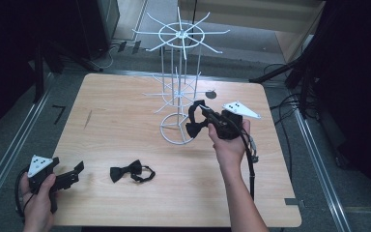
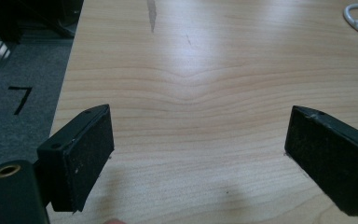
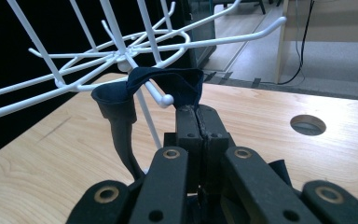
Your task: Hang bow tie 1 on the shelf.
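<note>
At about eight o'clock on the wooden table (image 1: 125,121) the left gripper (image 1: 72,175) rests low in the person's left hand (image 1: 36,203), its jaws spread wide with nothing between them; in the left gripper view only bare wood grain lies between the pads. Just to its right, at roughly seven o'clock, a black bow tie (image 1: 131,171) lies flat on the table with its strap curled beside it — untouched, and well apart from the rack.

Toward the centre stands a white wire display rack (image 1: 178,87), its hooks radiating from two tiers. At about three o'clock of its base the right gripper (image 1: 204,116) holds a second bow tie (image 1: 195,126). In the right gripper view the jaws are pressed tight on the dark strap (image 3: 168,86), which is looped at the ball-tipped end of a lower hook (image 3: 161,97).

The step in hand appears to be hanging this tie on the rack. The next move probably calls for sliding the loop farther along the hook before releasing — then fetching the tie on the table.
</note>
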Tool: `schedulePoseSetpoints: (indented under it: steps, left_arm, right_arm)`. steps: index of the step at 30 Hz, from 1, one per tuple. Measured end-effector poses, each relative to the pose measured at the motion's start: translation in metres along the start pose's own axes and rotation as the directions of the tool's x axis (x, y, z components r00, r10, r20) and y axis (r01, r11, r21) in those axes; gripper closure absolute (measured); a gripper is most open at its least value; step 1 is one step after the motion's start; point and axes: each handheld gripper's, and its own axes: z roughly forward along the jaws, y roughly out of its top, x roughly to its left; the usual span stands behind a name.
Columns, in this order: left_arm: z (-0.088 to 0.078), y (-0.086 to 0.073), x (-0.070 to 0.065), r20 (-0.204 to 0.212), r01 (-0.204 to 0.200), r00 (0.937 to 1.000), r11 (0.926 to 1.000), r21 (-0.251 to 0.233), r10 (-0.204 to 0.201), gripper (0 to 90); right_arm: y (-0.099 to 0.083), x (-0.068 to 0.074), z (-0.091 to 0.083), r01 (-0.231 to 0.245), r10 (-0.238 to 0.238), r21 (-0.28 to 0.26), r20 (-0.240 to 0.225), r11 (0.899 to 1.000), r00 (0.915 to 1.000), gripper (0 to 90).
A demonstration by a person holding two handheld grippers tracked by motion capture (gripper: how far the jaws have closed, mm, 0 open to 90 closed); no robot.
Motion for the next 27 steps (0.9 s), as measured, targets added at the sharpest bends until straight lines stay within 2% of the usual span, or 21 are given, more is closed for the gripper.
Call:
schedulePoseSetpoints:
  steps: [6,12,15,20,23,27]
  left_arm:
    - [0.001,0.0,0.001,0.003,0.005,1.0,1.0,0.003,-0.005,8.4]
    - [0.001,0.001,0.001,0.009,0.009,0.9999,1.0,0.003,-0.009,8.4]
    - [0.001,0.001,0.003,0.013,0.009,0.9999,1.0,0.003,-0.009,8.4]
    - [0.001,0.001,0.003,0.012,0.01,0.9999,0.9999,0.003,-0.01,8.4]
    - [0.001,0.001,0.003,0.009,0.01,0.9999,1.0,0.0,-0.01,8.4]
    - [0.0,0.0,0.0,0.008,0.0,1.0,1.0,0.005,0.0,8.4]
  right_arm:
    - [-0.005,0.003,0.006,0.0,0.0,0.002,-0.014,1.0,0.9999,86.4]
    - [-0.011,0.0,-0.001,0.007,-0.007,-0.005,-0.007,1.0,1.0,67.1]
    - [-0.014,-0.001,-0.007,0.037,-0.038,0.015,0.019,0.999,0.9991,58.5]
    - [-0.024,-0.001,-0.016,0.071,-0.072,0.062,0.021,0.996,0.9972,50.3]
    - [-0.031,0.001,-0.02,0.08,-0.082,0.069,0.027,0.994,0.9962,48.6]
    - [-0.047,0.001,-0.027,0.063,-0.066,0.08,0.031,0.995,0.9973,44.6]
